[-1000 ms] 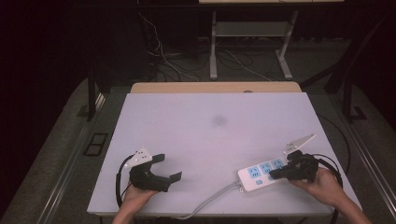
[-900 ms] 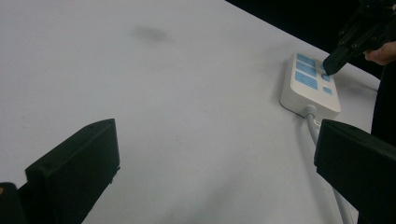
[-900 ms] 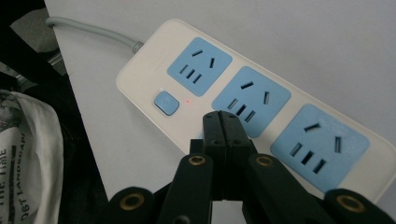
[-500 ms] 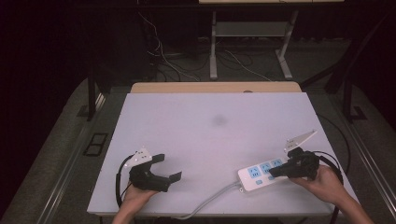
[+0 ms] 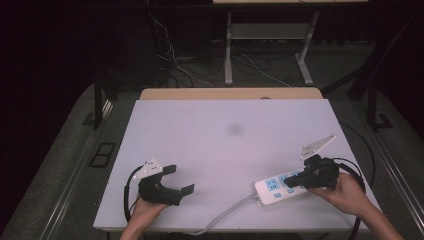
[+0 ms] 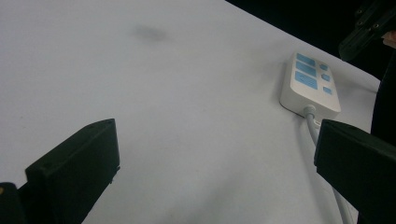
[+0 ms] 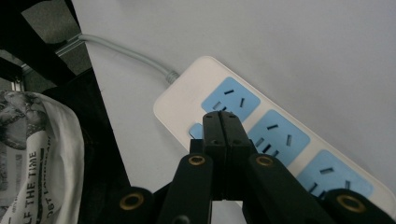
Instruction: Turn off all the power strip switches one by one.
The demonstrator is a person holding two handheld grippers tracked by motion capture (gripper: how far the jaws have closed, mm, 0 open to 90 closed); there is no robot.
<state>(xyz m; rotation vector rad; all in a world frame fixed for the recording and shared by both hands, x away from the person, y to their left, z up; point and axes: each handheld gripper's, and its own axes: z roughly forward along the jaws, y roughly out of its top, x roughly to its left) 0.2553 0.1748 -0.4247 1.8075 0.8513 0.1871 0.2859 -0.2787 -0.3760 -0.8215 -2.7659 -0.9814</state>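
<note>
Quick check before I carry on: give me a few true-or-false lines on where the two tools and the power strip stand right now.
1. The right tool has its jaws closed together. True.
2. The left tool grips the white power strip with blue sockets. False: it is open and empty, well apart from the strip.
3. The right tool's tips sit over the strip's blue sockets. True.
4. The strip's grey cable runs toward the table's far edge. False: it trails toward the near edge.
5. The strip lies on the white table. True.
</note>
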